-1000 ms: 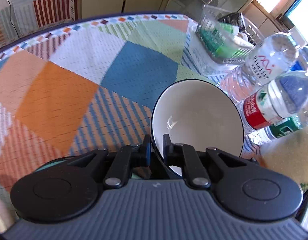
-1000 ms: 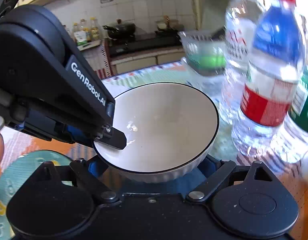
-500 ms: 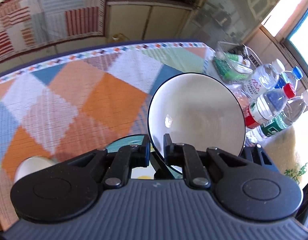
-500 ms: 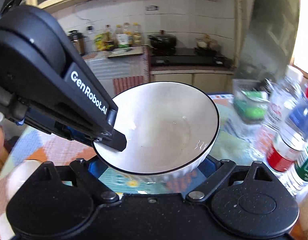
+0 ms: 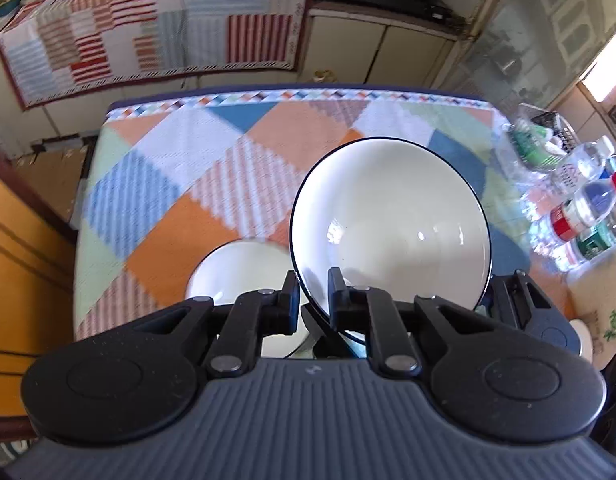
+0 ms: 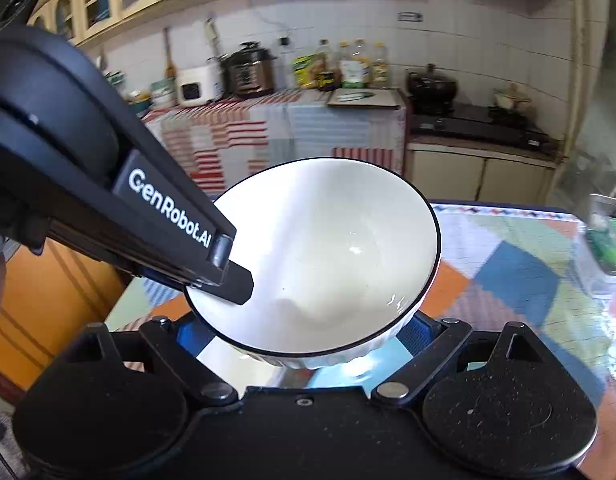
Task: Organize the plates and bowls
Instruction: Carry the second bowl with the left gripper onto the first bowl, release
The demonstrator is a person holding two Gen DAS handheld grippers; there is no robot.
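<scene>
Lifted higher off the table [image 5: 235, 184], my bowl [image 5: 392, 224] tilts, mouth facing me; left tool [image 5: 312, 300] pinches its rim, right tool [image 6: 303, 344] cradles its sides.

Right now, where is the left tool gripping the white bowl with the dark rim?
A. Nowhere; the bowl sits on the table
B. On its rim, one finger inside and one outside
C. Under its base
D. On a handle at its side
B: the left tool is shut on the rim of the bowl, one finger inside and one outside, with the bowl lifted above the table.
</scene>
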